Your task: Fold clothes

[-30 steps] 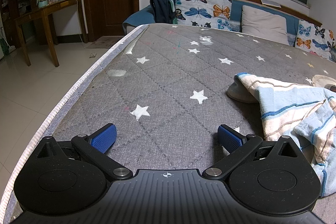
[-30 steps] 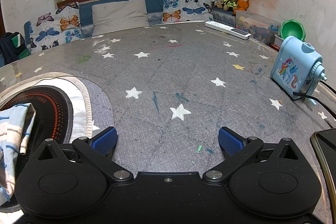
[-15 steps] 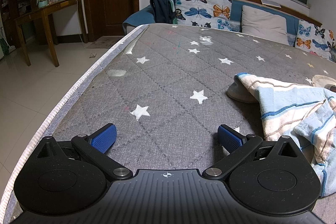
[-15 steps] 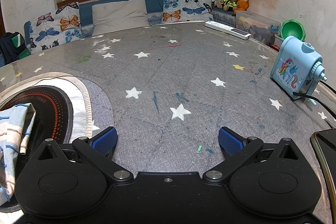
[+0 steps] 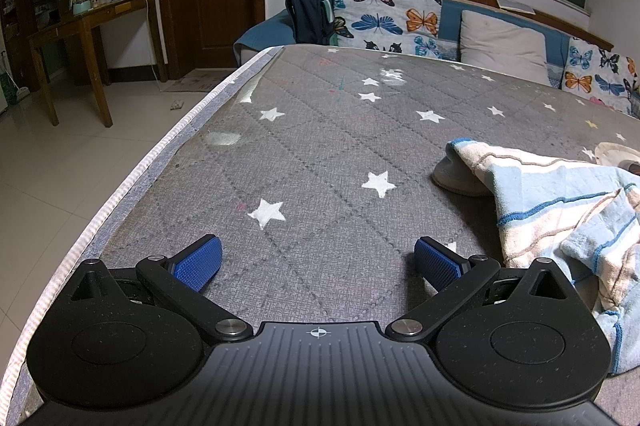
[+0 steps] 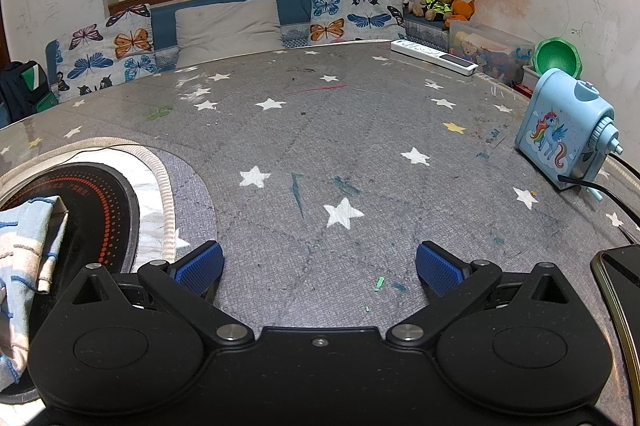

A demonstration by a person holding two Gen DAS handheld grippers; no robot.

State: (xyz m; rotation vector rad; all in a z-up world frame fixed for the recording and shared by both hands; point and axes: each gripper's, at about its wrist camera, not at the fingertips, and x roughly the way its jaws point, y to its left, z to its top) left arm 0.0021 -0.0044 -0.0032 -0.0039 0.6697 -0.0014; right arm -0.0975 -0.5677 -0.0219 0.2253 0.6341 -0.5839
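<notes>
A crumpled light-blue, white and beige striped garment point(image 5: 560, 210) lies on the grey star-patterned table point(image 5: 320, 130), at the right of the left wrist view. Its edge also shows at the far left of the right wrist view point(image 6: 24, 250), draped over a black round cooktop point(image 6: 88, 202). My left gripper point(image 5: 318, 262) is open and empty, low over the table, just left of the garment. My right gripper point(image 6: 319, 266) is open and empty over bare table, to the right of the garment.
A blue unicorn pencil sharpener point(image 6: 564, 134) with a cable stands at the right. A dark phone point(image 6: 620, 286) lies near the right front. A white power strip point(image 6: 434, 56) lies at the back. The table's left edge point(image 5: 132, 174) drops to tiled floor.
</notes>
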